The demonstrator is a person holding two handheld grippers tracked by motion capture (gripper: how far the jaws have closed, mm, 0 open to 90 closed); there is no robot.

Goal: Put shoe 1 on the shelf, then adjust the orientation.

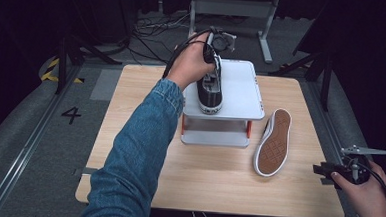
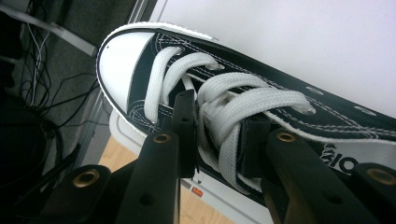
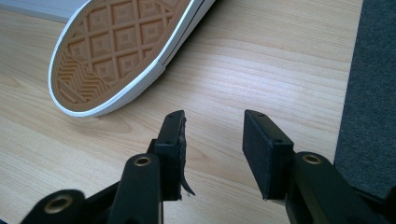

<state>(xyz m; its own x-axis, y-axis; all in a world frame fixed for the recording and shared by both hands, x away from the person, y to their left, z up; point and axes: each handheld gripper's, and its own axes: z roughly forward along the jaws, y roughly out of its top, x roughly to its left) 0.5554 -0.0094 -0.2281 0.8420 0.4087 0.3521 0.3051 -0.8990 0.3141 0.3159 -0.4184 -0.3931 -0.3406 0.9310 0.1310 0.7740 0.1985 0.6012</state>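
Black sneaker [image 2: 261,107] clamped by left hand-held gripper [image 2: 217,135] on shelf [image 1: 242,86], right hand-held gripper [image 3: 212,140] open, empty

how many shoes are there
2. One black sneaker stands upright on the top shelf of the white rack, with the left gripper closed on its laces. The other shoe lies on the table, sole showing, right of the rack.

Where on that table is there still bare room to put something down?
The wooden table is bare left of the white stand and along the near edge. It is crowded on the stand, where the left gripper grips the black sneaker, and beside the overturned shoe.
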